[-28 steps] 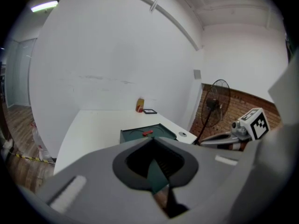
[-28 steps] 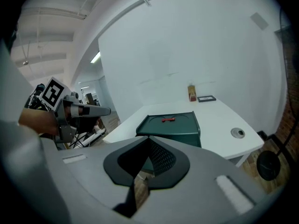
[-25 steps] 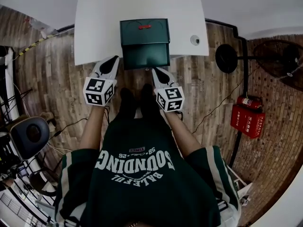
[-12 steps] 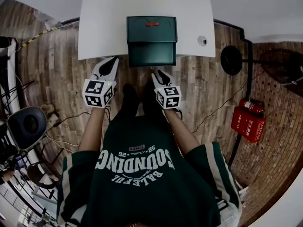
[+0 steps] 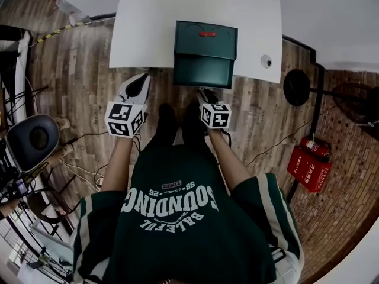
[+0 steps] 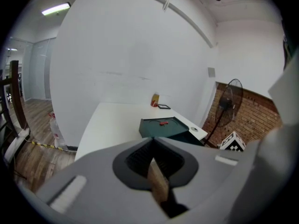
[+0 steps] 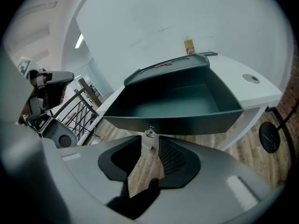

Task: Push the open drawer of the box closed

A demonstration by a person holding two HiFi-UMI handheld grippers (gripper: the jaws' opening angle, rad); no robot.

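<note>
A dark green box (image 5: 206, 37) with a red latch stands on the white table (image 5: 148, 28). Its open drawer (image 5: 203, 71) juts out past the table's near edge. My right gripper (image 5: 204, 92) sits just before the drawer front. In the right gripper view the empty drawer (image 7: 177, 101) fills the frame and its small metal knob (image 7: 149, 133) lies right at my right gripper (image 7: 150, 141), whose jaws are opening without pressing on it. My left gripper (image 5: 141, 78) hovers left of the drawer over the floor, shut and empty; the left gripper view shows the box (image 6: 163, 125) beyond my left gripper (image 6: 152, 146).
A small round disc (image 5: 266, 61) lies on the table right of the box. A floor fan (image 5: 296, 87) and a red fire extinguisher case (image 5: 308, 164) stand to the right. A dark chair (image 5: 32, 141) and cables are on the left. The floor is wooden.
The head view has swung, so table and box now sit further right and lower in the frame. The right gripper has drawn in under the drawer front. The left gripper has barely moved.
</note>
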